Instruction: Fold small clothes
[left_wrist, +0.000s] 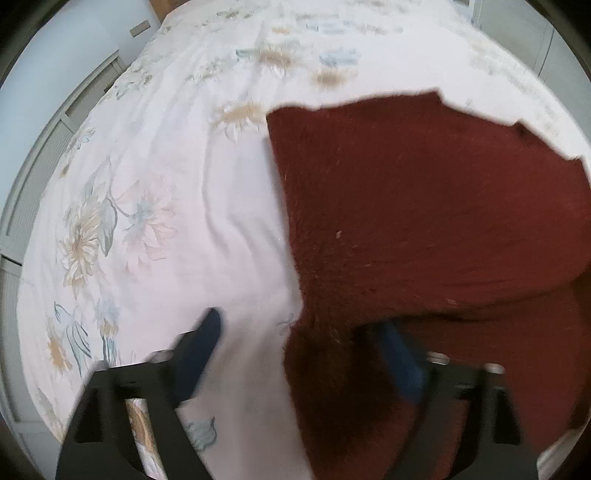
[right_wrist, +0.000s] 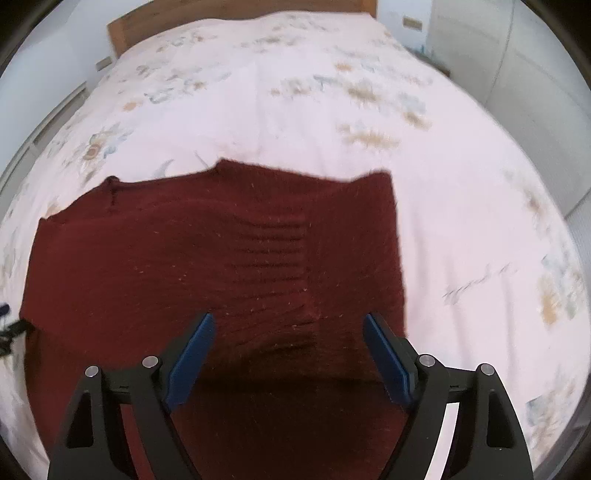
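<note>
Between the blue pads of the right tool (right_wrist: 288, 325) lies only a stretch of dark red knit, well below them; its jaws stand wide apart and grip nothing. Each pad sits on a black finger fixed with silver pins, and the fingers (right_wrist: 192, 354) point steeply down at the sweater (right_wrist: 207, 258). That garment lies spread flat on the bed (right_wrist: 280, 110), its upper edge stepped and uneven, its right edge running straight down toward the near side, and a band of horizontal ribs showing near its middle. Along the near side a darker fold of the same knit runs across beneath the tool. At the far left margin of this view a small bit of the other tool's dark frame shows, blurred. The left tool (left_wrist: 299, 328) is likewise released, jaws spread, with its left finger over bare bed cover and its right finger over the red knit; the sweater's (left_wrist: 424, 206) left edge passes between the two. Whether the right pad touches the cloth cannot be told, since the picture is smeared there. Around the garment the bed cover (left_wrist: 177, 192) is pale pink with printed flowers in tan and grey-blue. A wooden headboard (right_wrist: 236, 14) stands at the far end, and white cupboard fronts (right_wrist: 517, 74) stand to the right.
</note>
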